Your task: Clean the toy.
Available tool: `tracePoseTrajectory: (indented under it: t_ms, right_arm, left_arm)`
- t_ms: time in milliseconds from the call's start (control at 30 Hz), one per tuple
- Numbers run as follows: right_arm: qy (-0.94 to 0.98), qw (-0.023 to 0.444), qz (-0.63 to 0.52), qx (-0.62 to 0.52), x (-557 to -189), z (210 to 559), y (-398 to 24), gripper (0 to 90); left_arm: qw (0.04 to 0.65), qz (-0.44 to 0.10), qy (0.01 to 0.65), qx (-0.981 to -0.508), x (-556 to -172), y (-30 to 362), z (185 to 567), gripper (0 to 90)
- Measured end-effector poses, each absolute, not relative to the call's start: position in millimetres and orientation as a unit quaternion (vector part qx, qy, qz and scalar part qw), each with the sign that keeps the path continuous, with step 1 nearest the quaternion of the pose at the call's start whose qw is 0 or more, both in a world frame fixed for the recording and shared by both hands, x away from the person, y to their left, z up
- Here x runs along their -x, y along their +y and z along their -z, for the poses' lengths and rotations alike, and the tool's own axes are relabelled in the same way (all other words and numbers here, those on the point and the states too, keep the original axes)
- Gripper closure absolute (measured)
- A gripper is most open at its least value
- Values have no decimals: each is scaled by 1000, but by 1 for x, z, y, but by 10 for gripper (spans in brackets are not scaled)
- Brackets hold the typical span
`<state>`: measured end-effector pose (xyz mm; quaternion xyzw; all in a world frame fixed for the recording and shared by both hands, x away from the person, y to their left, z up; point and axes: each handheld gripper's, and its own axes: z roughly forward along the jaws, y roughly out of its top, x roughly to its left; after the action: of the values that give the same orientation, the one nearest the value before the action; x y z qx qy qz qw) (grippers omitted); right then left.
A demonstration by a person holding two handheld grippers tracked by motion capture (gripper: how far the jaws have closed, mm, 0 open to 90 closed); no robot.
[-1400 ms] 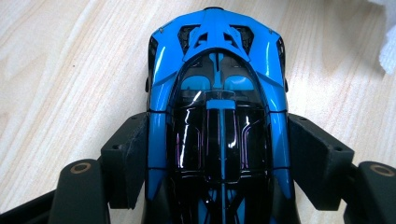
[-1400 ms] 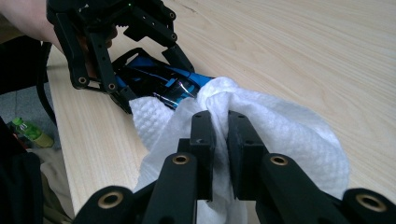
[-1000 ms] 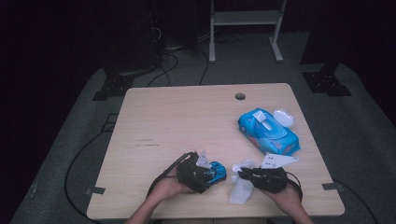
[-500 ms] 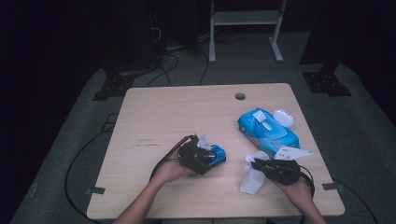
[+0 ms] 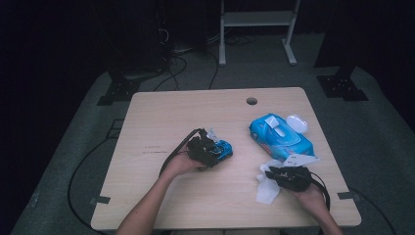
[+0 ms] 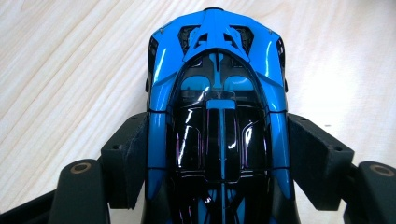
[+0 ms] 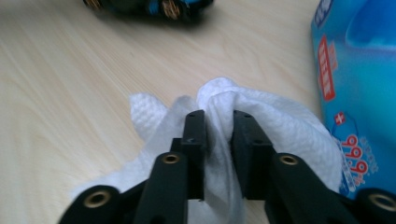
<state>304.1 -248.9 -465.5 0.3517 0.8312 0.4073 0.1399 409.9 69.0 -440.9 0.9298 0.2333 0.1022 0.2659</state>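
Observation:
A blue and black toy car (image 5: pixel 223 148) (image 6: pixel 217 88) is held just over the wooden table (image 5: pixel 195 107), near its middle. My left gripper (image 5: pixel 211 152) (image 6: pixel 217 140) is shut on the car's sides. A crumpled white wipe (image 5: pixel 266 191) (image 7: pixel 285 126) lies on the table at the front right. My right gripper (image 5: pixel 274 172) (image 7: pixel 219 123) is down at the wipe. Its jaws have just been opening, and a fold of the wipe stands loosely between them. The car's wheels (image 7: pixel 149 7) show far off in the right gripper view.
A blue pack of wet wipes (image 5: pixel 281 137) (image 7: pixel 359 93) lies right of centre with its white lid (image 5: pixel 297 122) flipped open and a sheet sticking out near my right gripper. A cable hole (image 5: pixel 251 101) sits near the table's far edge. Cables trail off the front.
The left hand carried the car away from the front edge toward the table's middle. The right hand moved right and lower with the wipe, and its jaws have parted a little.

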Motion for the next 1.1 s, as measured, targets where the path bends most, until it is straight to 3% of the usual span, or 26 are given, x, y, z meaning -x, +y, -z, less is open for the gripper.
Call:
tracePoseTrajectory:
  t_ms: [133,267,1100]
  right_arm:
    - [830,137,-409,-354,-304,467,-252,591]
    - [816,146,-429,-358,-300,460,-259,527]
    - [794,141,-470,-357,-294,451,-264,470]
  left_arm:
    - [258,-97,236,-932,-415,71,448,281]
    - [262,-89,240,-931,-416,72,454,280]
    - [318,-101,240,-912,-395,95,425,167]
